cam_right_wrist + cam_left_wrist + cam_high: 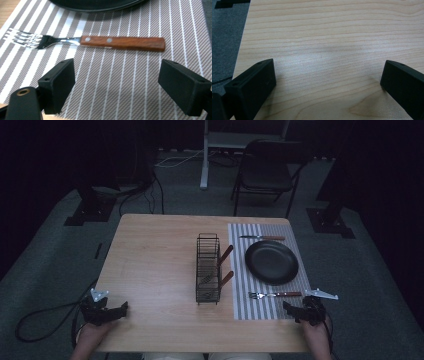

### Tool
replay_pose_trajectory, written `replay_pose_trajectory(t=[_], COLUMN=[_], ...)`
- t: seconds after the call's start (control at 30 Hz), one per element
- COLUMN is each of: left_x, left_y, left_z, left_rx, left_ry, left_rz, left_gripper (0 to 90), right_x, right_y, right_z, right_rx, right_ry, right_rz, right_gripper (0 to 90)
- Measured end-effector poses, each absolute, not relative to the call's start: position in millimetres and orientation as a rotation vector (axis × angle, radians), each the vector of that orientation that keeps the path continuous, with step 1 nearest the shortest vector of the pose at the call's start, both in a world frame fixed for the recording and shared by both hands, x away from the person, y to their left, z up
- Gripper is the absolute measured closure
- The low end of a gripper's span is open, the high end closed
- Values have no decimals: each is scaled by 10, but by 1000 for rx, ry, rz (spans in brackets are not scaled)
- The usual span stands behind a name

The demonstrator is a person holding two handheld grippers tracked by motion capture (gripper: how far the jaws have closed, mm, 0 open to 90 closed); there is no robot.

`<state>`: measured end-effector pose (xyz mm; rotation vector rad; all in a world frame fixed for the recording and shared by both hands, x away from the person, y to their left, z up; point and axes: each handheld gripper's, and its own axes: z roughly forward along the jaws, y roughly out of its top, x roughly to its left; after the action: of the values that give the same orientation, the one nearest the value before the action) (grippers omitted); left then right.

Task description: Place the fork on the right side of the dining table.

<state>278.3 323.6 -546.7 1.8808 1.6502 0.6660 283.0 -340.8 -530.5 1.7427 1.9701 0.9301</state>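
Since the fork (82,41) lies just ahead of my right claw (117,82), I take it as the thing to pick up; it rests flat on the striped placemat (125,82), between the claw and the near rim of the black plate (95,5), tines pointing toward the middle of the surface (150,265). I judge it light and stiff, with a slick metal neck and a riveted wooden handle (122,43) that should give the jaws more bite. I would take hold across the handle near the rivets, though it lies so low that the jaw tips may scrape the mat, and the woven mat could shift or bunch.

My right claw stands open, jaws wide apart and empty, just short of the fork. My left claw (327,85) is likewise open and empty, over bare wood at the near left corner, well apart from everything.

Close by, the plate's edge would hinder a deep reach. A knife (262,238) lies beyond the plate, and a wire cutlery rack (208,268) holding wooden-handled utensils stands beside the mat.
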Motion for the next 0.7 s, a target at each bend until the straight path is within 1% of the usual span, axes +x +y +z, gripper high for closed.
replay_pose_trajectory(t=[0.1,0.43,0.7], left_x=[2783,2784,2783], left_y=[3235,3235,3235], left_z=[-5467,-5467,-5467], left_rx=[1880,1880,1880], left_ry=[1651,1651,1650], left_rz=[665,665,665], left_gripper=[2,2,2], right_x=[2767,2599,2590], right_y=[-3361,-3179,-3169], right_z=[-5316,-5395,-5433], right_rx=[1729,1707,1691], right_ry=[1970,1902,1836], right_rz=[917,866,804], right_gripper=[119,119,119])
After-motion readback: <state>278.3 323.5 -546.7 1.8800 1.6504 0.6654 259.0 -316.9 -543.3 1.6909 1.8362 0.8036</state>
